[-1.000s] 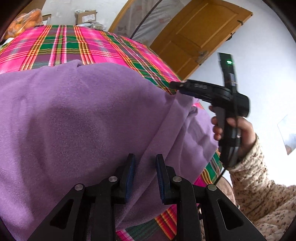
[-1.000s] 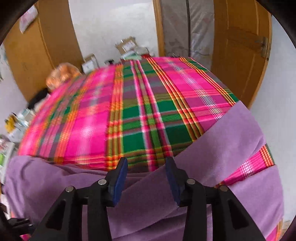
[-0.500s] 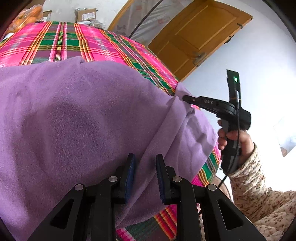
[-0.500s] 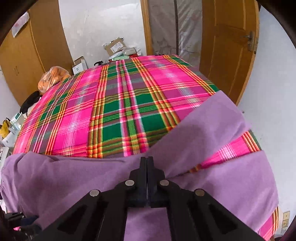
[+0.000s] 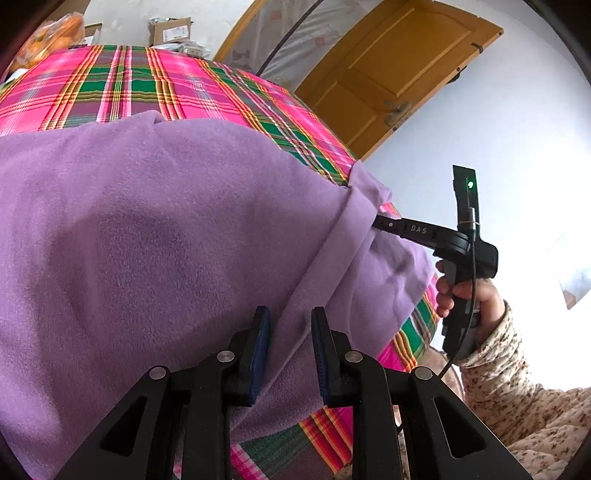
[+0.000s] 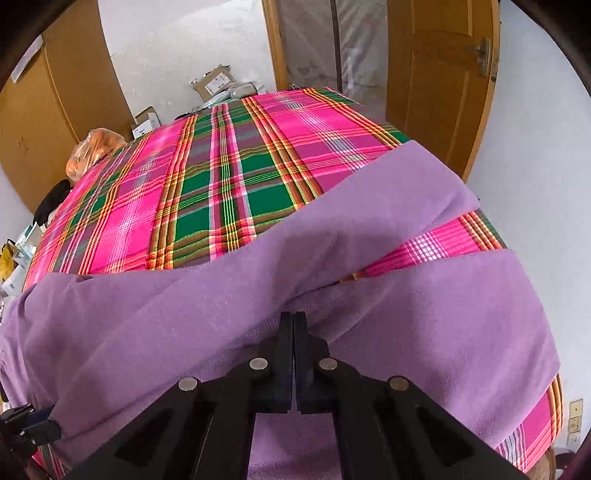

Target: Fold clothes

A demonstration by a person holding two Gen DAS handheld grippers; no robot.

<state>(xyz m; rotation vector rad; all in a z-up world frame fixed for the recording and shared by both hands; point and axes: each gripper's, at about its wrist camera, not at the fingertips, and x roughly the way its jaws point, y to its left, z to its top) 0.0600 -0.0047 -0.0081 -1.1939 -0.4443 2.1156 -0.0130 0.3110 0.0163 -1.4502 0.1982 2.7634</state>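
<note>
Purple fleece (image 6: pixel 424 325) apparently pinched by right claw (image 6: pixel 293 321).

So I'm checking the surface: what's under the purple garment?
The pink and green plaid cloth shows beyond the purple garment and between its parts. What lies beneath the plaid is covered.

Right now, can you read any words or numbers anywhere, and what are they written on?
"DAS": white letters on the black arm of the right gripper shut on the purple fleece garment.
Brown cardboard box label: too blurred to read.
Second brown cardboard box label: too small to read.
</note>
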